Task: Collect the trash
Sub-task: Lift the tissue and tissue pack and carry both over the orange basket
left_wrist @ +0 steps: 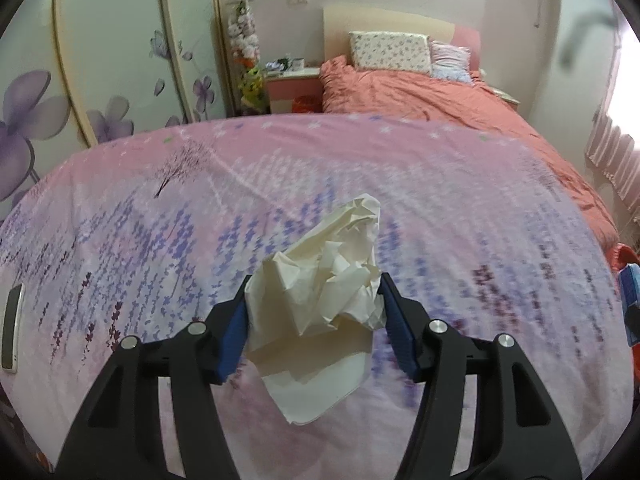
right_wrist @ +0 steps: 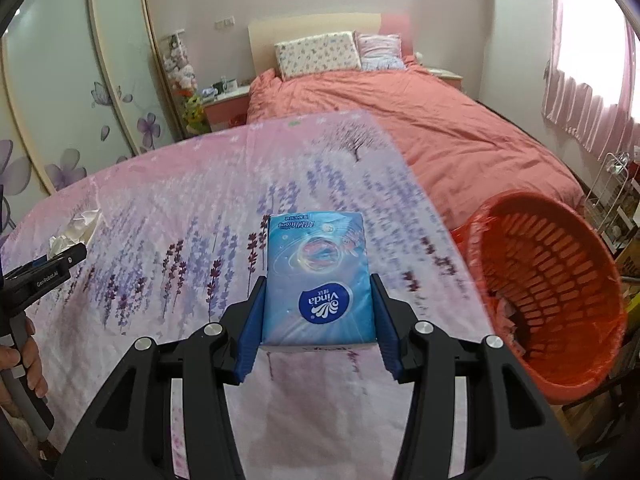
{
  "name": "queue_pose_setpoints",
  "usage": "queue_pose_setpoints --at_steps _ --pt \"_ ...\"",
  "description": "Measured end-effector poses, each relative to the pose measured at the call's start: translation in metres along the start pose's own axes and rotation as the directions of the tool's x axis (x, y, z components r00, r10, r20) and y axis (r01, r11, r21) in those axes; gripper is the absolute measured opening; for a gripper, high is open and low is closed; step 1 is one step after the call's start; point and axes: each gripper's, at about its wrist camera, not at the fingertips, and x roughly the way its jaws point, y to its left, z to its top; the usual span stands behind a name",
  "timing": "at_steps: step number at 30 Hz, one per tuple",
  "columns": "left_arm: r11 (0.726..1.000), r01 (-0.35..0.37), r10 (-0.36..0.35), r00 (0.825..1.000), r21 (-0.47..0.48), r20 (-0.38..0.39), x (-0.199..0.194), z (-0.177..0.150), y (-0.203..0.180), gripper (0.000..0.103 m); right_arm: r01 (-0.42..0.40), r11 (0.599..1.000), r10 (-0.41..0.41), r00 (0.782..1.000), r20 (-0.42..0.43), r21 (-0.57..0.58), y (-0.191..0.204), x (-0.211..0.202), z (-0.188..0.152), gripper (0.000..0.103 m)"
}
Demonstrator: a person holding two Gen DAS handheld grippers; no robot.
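Soft daylight pours from the pink-curtained window, blown white with glare; fisheye bends dark corners, and the lavender-print pink bedspread smears with motion blur.

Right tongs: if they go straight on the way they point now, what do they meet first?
Probably the lavender-print cloth, just beyond the blue tissue pack the right tongs hold. The orange basket lies off to the right, outside that line.

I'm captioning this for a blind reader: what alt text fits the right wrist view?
The right gripper holds a blue tissue pack in its jaws above a lavender-print sheet. A red basket stands at right.
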Motion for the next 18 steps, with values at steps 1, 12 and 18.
queue_pose_setpoints --at_steps 1,12,18 --pt "1.000 0.009 -0.009 1.000 0.011 0.012 -0.007 0.001 -0.007 0.059 0.001 1.000 -0.001 1.000 0.010 0.002 -0.002 -0.005 0.001 0.050" --pt "0.981 0.142 -0.158 0.981 0.134 0.115 -0.083 0.009 -0.096 0.059 0.034 0.998 -0.041 0.991 0.131 0.054 -0.046 -0.059 0.004 0.050" --pt "0.948 0.229 -0.262 0.956 0.220 0.132 -0.115 0.002 -0.148 0.059 0.073 0.993 -0.088 0.981 0.173 0.094 -0.076 -0.079 -0.001 0.050"
